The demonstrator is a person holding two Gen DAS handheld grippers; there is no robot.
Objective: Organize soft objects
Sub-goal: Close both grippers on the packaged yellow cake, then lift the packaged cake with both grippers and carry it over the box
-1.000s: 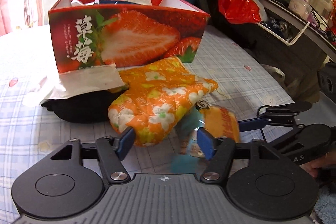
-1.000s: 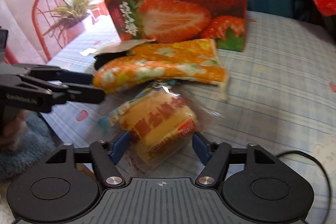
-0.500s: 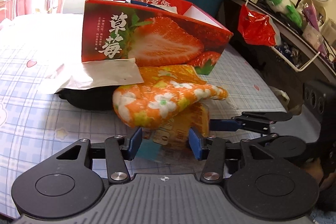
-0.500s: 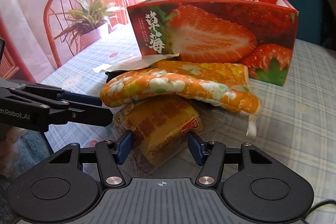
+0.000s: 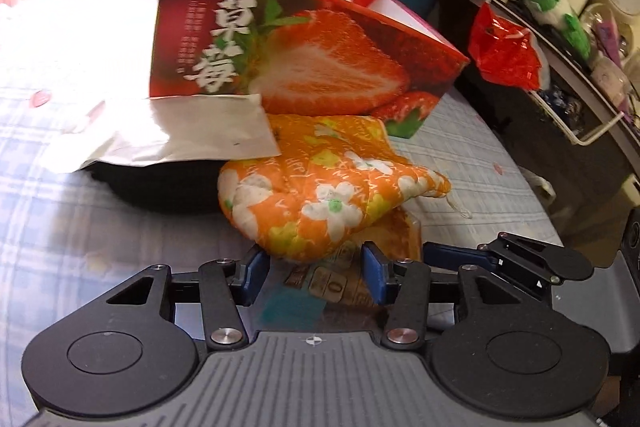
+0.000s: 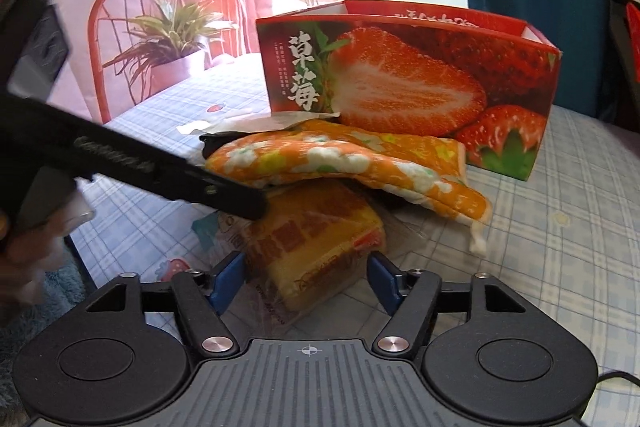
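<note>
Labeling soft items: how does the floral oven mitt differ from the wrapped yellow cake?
The oven mitt is bare orange floral fabric; the wrapped cake is plain yellow in clear printed plastic. The mitt is long and flat, the cake a thick block. The mitt lies on top, the cake under it. Both sit before the strawberry box.

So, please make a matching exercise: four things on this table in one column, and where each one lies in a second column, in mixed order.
Things:
1. strawberry box
2. oven mitt
3. snack packet
4. white paper

Places:
a. partly under the mitt, between the right gripper's fingers
b. standing behind the pile
c. lying over a dark object
d. draped on top of the packet

Pairs: 1-b, 2-d, 3-a, 4-c
</note>
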